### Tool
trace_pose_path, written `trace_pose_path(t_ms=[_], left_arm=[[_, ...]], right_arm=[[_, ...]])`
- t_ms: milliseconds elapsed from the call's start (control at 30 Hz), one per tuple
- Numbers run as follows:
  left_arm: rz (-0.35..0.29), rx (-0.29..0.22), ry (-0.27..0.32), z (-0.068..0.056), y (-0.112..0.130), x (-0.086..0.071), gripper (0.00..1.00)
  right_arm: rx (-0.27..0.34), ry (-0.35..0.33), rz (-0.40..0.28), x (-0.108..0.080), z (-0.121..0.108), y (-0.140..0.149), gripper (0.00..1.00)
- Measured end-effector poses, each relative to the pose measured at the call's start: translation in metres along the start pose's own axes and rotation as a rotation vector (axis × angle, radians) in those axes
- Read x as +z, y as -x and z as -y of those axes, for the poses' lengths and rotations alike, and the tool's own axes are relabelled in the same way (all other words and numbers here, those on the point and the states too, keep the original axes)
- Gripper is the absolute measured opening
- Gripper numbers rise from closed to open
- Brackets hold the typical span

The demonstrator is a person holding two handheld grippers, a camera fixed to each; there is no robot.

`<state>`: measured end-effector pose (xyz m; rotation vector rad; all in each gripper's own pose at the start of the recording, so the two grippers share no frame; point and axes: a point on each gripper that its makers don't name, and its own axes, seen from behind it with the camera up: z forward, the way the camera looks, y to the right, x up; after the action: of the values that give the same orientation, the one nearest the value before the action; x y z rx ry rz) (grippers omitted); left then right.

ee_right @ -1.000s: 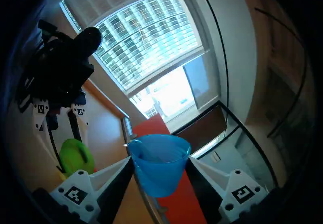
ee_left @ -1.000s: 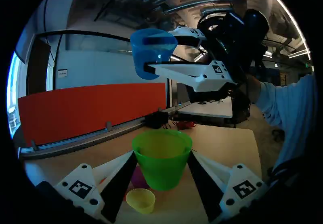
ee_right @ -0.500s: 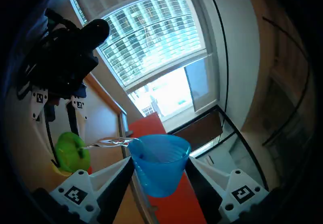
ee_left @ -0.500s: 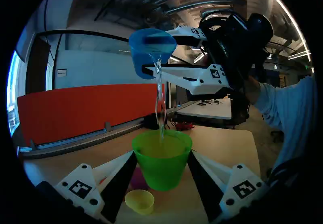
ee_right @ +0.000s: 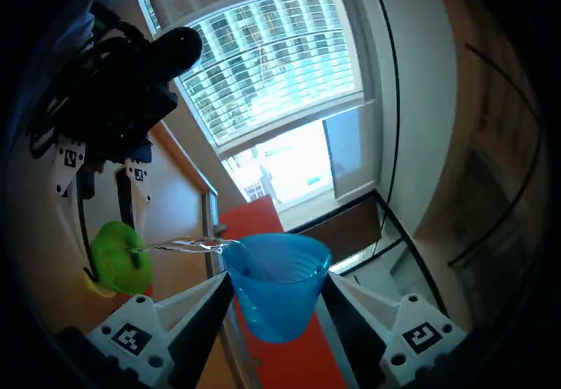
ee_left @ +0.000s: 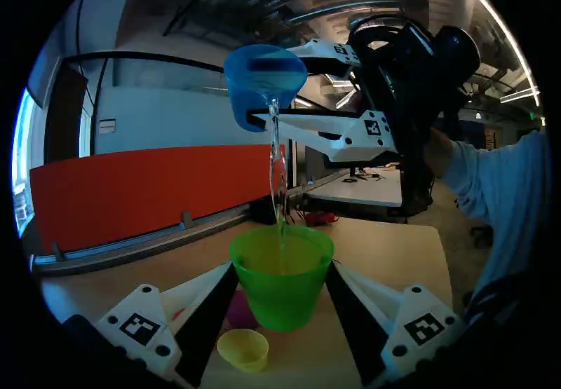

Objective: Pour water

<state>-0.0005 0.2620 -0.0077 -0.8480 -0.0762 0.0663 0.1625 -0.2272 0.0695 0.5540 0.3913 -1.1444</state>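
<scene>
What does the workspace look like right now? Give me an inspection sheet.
Surface: wooden table, no spill seen.
Job's things: blue cup tilted, water stream falling into green cup.
Clutter: small yellow cup, purple object on the table.
Grippers: left gripper shut on green cup; right gripper shut on blue cup.
Cables: cable tangle at the table's far edge.
Surroundings: red partition, window blinds.

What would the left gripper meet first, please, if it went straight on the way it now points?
Its fingers clamp the green plastic cup. Past that, the way over the wooden table looks free up to the red partition panel; depth is unclear.
</scene>
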Motion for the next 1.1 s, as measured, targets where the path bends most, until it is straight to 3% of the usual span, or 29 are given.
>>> trace_pose_path(t_ms=[1100], left_arm=[[-0.012,0.008,0.003,-0.001,-0.008,0.002,0.84]], right_arm=[[-0.148,0.038,-0.009,-0.003,-0.018,-0.007,0.87]])
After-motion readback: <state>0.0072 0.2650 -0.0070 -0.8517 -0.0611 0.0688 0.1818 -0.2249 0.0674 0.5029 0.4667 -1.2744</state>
